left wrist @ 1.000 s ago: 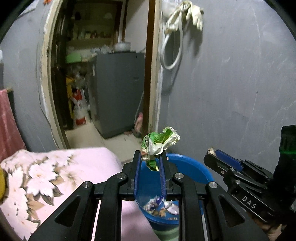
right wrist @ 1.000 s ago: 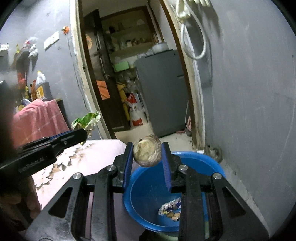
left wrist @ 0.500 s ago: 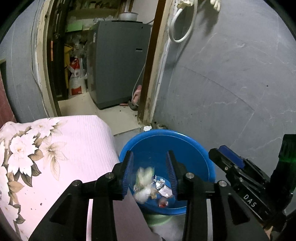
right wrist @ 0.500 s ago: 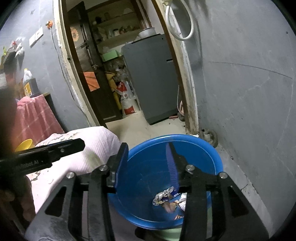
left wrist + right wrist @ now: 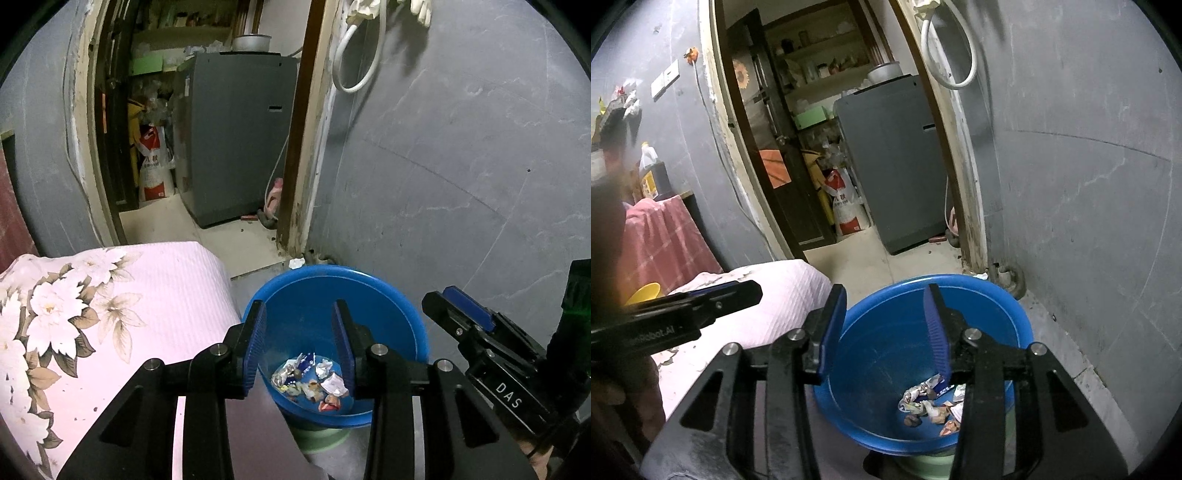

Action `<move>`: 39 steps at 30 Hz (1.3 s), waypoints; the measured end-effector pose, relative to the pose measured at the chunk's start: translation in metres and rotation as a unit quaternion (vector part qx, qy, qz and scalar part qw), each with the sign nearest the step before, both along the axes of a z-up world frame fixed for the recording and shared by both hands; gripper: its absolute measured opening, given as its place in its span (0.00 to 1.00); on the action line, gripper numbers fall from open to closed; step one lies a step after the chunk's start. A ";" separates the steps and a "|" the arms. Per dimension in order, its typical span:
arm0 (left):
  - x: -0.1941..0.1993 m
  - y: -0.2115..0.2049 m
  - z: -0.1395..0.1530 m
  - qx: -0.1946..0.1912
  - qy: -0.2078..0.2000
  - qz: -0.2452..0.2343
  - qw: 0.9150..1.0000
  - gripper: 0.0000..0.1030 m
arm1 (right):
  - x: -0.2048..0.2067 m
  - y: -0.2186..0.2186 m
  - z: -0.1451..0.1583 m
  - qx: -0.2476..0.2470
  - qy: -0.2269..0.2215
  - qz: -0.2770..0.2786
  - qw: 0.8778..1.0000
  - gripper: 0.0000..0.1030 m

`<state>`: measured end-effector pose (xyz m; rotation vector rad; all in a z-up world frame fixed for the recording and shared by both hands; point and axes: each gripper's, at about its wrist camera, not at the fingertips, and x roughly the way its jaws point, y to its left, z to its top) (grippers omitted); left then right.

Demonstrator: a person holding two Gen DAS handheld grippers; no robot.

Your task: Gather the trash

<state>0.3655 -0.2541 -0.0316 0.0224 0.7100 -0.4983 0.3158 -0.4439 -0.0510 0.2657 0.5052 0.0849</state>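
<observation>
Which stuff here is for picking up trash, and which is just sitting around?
For the job:
blue basin
wrappers in it
left gripper, jaws open
right gripper, jaws open

Just around:
flowered cover
grey cabinet
red-and-white sack
white hose

Each hand-held gripper [image 5: 299, 345] [image 5: 884, 332] is black, with blue ribbed pads [image 5: 255, 343], silver screws and white lettering, possibly "DAS".
</observation>
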 end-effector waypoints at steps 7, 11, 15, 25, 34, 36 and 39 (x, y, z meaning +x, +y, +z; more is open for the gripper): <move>-0.012 0.009 0.017 -0.008 -0.013 0.004 1.000 0.31 | -0.010 0.006 0.015 -0.005 -0.011 0.003 1.000 0.50; -0.024 0.019 0.028 -0.015 -0.022 0.010 1.000 0.31 | -0.020 0.012 0.027 -0.010 -0.020 0.006 1.000 0.52; -0.038 0.028 0.039 -0.018 -0.033 0.019 0.999 0.32 | -0.031 0.018 0.040 -0.012 -0.030 0.008 0.999 0.56; -0.088 0.061 0.071 -0.032 -0.069 0.055 0.996 0.46 | -0.068 0.036 0.073 -0.018 -0.059 0.010 0.998 0.75; -0.147 0.105 0.090 -0.050 -0.104 0.110 0.987 0.79 | -0.110 0.061 0.099 -0.019 -0.085 0.025 0.996 0.95; -0.166 0.119 0.092 -0.060 -0.123 0.129 0.982 0.83 | -0.119 0.067 0.103 -0.017 -0.090 0.028 0.995 1.00; -0.190 0.136 0.095 -0.066 -0.138 0.152 0.977 0.94 | -0.138 0.078 0.106 -0.013 -0.100 0.037 0.994 1.00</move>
